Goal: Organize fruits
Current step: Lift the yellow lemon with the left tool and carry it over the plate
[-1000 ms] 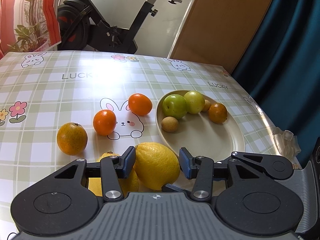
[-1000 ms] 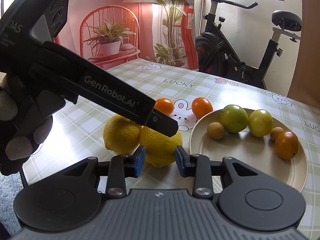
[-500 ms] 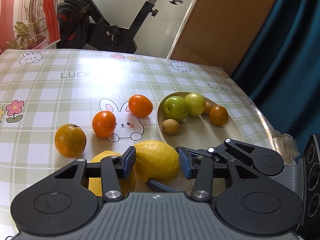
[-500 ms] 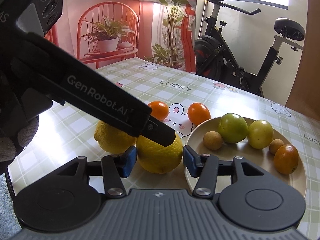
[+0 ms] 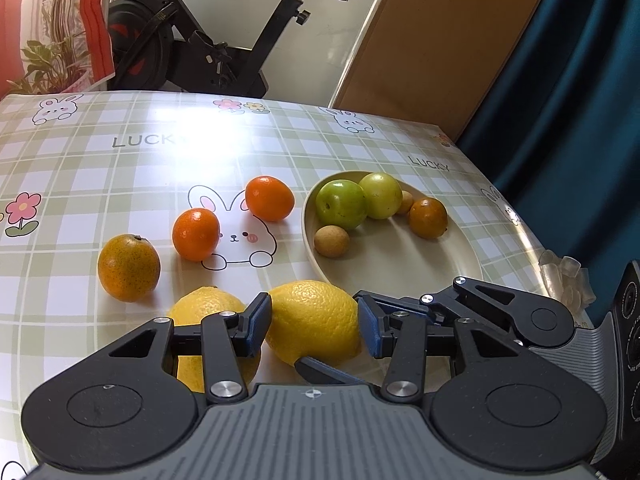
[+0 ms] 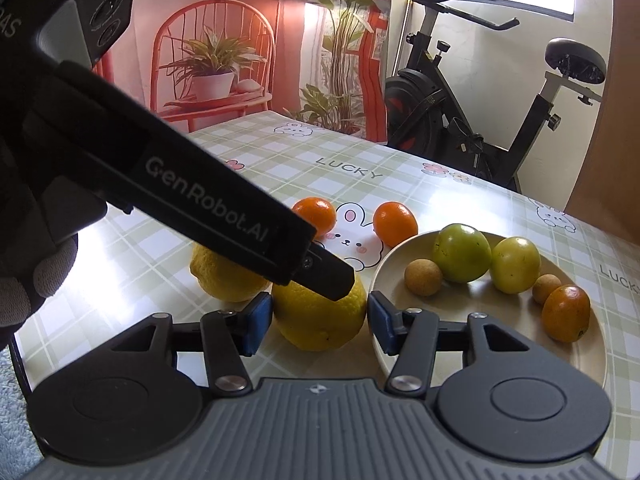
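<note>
Lemon sits on the table just beside the plate, between the pads of both grippers. The left gripper looks clamped on it, while the right gripper, jaws just opened, stands released with pads a little clear of the peel. Risk, as judged: both tools crowd one fruit beside the plate, so a lift could knock the right gripper, nudge the second lemon, or catch the plate rim.
</note>
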Motion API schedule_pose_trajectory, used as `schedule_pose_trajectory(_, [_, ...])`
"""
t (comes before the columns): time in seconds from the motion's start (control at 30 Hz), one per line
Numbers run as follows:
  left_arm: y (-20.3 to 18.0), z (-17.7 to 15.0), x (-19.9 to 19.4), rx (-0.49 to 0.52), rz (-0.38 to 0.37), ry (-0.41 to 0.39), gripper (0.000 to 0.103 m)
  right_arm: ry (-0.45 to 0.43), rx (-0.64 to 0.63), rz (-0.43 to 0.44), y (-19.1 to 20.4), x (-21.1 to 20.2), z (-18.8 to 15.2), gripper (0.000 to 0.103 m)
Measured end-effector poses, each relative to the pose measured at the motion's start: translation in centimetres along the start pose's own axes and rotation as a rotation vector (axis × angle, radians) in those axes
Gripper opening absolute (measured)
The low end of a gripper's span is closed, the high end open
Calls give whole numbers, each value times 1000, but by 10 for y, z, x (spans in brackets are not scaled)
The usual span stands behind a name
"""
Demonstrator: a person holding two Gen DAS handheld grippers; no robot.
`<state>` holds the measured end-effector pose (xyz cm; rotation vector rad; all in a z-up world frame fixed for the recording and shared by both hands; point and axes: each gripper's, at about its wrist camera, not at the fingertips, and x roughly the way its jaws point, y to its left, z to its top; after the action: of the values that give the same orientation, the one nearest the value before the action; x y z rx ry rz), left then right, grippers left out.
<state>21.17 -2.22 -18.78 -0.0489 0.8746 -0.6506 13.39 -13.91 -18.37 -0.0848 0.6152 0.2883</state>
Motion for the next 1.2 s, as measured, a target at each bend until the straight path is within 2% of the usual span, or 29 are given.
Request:
schedule_pose_trajectory(0.2, [-8, -7, -8, 21, -22, 6, 49, 23, 62, 27, -7, -17, -4, 50])
schedule_pose_trajectory(0.4, [0, -9, -5, -24, -2, -1, 52, 33, 75, 48, -7, -25, -9, 44])
schedule_pose_trajectory(0.57, [-4, -6, -1, -3, 5, -4, 52, 26, 91, 55, -8, -23, -10, 46])
schedule_pose_trajectory(1.0, [-9, -9, -2, 41, 7, -8, 53, 76, 129, 72, -11, -6, -13, 55])
schedule_pose_trajectory(1.2, [-15, -12, -4, 54, 21, -13, 52, 69, 156, 82, -14, -8, -15, 55])
